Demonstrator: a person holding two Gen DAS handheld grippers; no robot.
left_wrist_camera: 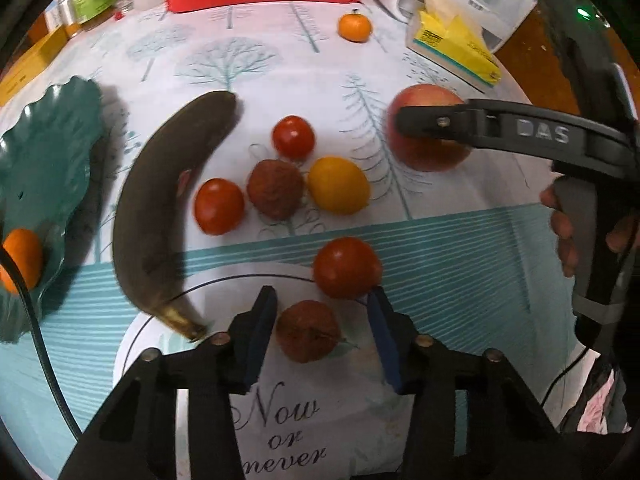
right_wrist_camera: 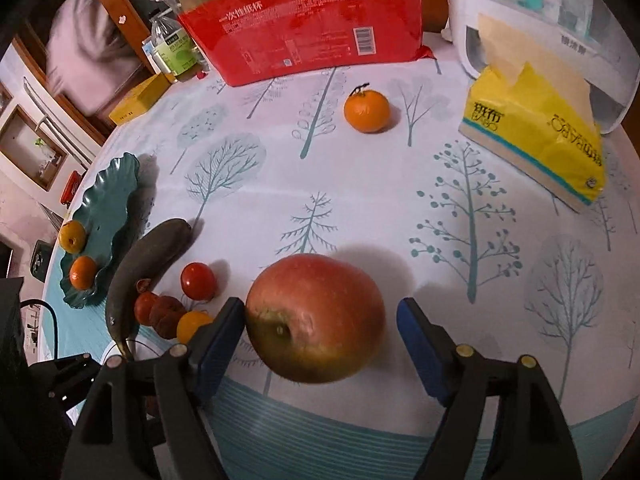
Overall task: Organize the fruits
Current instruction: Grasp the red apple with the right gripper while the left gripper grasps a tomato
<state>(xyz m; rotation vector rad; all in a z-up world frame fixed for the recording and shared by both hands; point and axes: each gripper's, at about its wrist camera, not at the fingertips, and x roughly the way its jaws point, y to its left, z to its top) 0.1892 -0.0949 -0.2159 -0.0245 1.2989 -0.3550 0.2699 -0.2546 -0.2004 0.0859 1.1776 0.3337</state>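
On the round table with the tree-print cloth (right_wrist_camera: 360,208), the ruffled teal dish (right_wrist_camera: 108,200) at the left edge already carries two small orange fruits; sorting is in all likelihood part done. Beside it lies the dark overripe banana (left_wrist_camera: 160,200).

The left gripper (left_wrist_camera: 322,320) straddles a small brown wrinkled fruit (left_wrist_camera: 307,330) near the front edge; its jaws stand apart from it on both sides, unclenched. The next move probably calls for closing without nudging the red tomato (left_wrist_camera: 346,267) touching the right pad.

The right gripper (right_wrist_camera: 320,320) brackets the large red apple (right_wrist_camera: 316,316): left pad touching, right pad clear, so not gripped.

A mandarin (right_wrist_camera: 366,109) sits far back; a yellow tissue pack (right_wrist_camera: 536,140) lies at the right edge.
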